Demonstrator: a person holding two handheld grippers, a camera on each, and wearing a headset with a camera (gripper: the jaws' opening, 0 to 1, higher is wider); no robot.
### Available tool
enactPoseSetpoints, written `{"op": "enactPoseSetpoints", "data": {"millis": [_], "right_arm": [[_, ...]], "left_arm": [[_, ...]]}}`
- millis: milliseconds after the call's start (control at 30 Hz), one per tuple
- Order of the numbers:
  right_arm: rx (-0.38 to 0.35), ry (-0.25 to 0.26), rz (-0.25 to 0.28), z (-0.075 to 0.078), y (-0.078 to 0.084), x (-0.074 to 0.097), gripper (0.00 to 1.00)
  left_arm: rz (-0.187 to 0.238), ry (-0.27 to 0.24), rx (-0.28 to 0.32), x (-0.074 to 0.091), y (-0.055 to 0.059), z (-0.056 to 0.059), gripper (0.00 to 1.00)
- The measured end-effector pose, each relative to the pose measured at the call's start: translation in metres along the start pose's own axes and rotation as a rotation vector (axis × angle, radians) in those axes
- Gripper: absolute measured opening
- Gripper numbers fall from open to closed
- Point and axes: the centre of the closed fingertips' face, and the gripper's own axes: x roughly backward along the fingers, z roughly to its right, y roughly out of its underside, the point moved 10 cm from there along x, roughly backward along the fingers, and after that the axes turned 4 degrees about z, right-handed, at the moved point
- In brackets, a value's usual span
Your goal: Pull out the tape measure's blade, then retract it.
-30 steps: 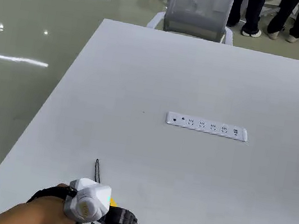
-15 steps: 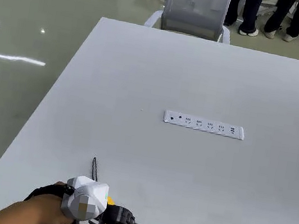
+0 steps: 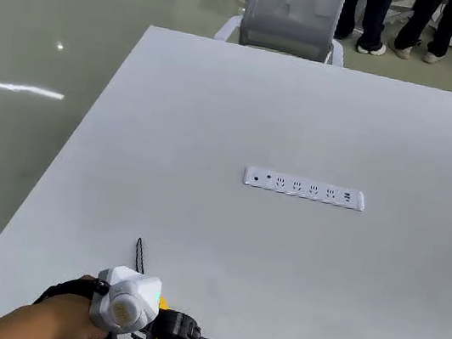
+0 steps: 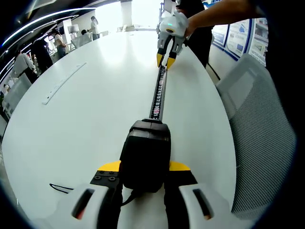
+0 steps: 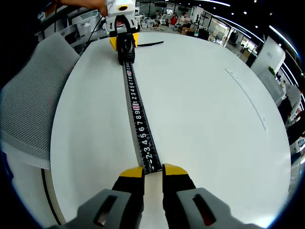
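Neither has shifted: left gripper (image 4: 144,168) clamps the tape measure (image 4: 145,152), right gripper (image 5: 152,172), facing it, pinches the blade (image 5: 138,124)

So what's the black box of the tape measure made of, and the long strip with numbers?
The tape measure's case looks like black plastic, maybe rubber-coated: matt, with rounded moulded edges. The blade looks like thin painted metal, greyish with printed numbers, running straight and stiff over the table; the pictures can't prove it is metal.

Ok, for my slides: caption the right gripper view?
Right gripper grips the blade's end, drawn across the white table from the case held by the left gripper.
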Motion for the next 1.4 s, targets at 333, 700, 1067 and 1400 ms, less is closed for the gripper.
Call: {"op": "enactPoseSetpoints", "data": {"millis": [333, 700, 1067, 1400], "right_arm": [[-0.016, 0.009, 0.017, -0.002, -0.001, -0.001, 0.12], [-0.007, 0.017, 0.037, -0.002, -0.002, -0.001, 0.14], [-0.064, 0.097, 0.017, 0.001, 0.008, 0.009, 0.45], [-0.207, 0.176, 0.057, 0.003, 0.011, 0.025, 0.83]], "left_arm": [[-0.006, -0.005, 0.008, -0.002, 0.001, 0.001, 0.3], [-0.007, -0.002, 0.011, -0.003, 0.001, 0.001, 0.3], [-0.057, -0.022, -0.011, -0.01, 0.005, 0.003, 0.31], [-0.043, -0.021, -0.001, -0.011, 0.011, 0.003, 0.32]]}}
